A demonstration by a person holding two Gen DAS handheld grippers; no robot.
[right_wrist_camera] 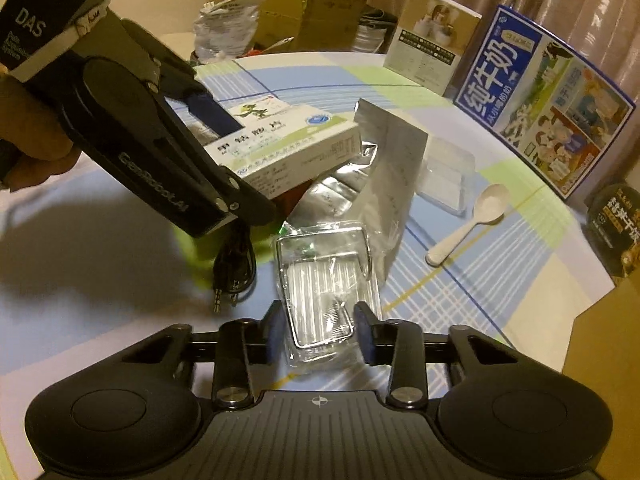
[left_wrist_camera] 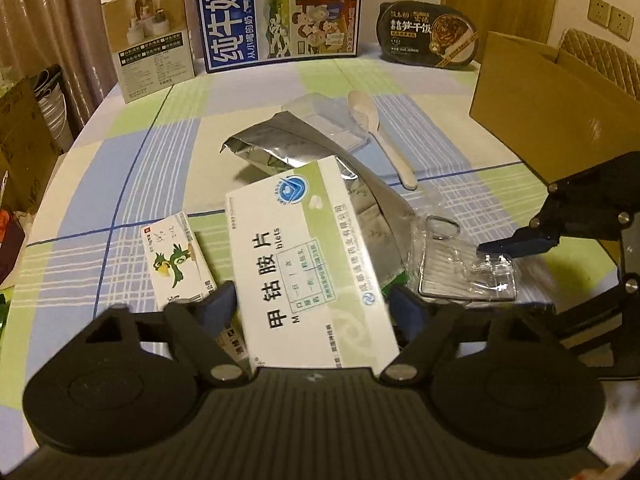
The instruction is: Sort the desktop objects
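Note:
My left gripper (left_wrist_camera: 310,304) is shut on a white and green medicine box (left_wrist_camera: 308,264) and holds it above the table; the box also shows in the right wrist view (right_wrist_camera: 280,148). A smaller box with a green bird (left_wrist_camera: 176,260) lies at its left. My right gripper (right_wrist_camera: 318,328) is open, its fingers either side of a clear plastic packet with a metal clip (right_wrist_camera: 324,292), also in the left wrist view (left_wrist_camera: 464,272). A silver foil bag (left_wrist_camera: 304,152), a clear tray (left_wrist_camera: 332,120) and a white spoon (left_wrist_camera: 380,136) lie beyond.
A blue milk carton (left_wrist_camera: 280,12), a beige box (left_wrist_camera: 152,40) and a black rice bowl pack (left_wrist_camera: 428,36) stand at the table's far edge. An open cardboard box (left_wrist_camera: 548,108) stands at the right. A black audio cable (right_wrist_camera: 236,268) lies near the packet.

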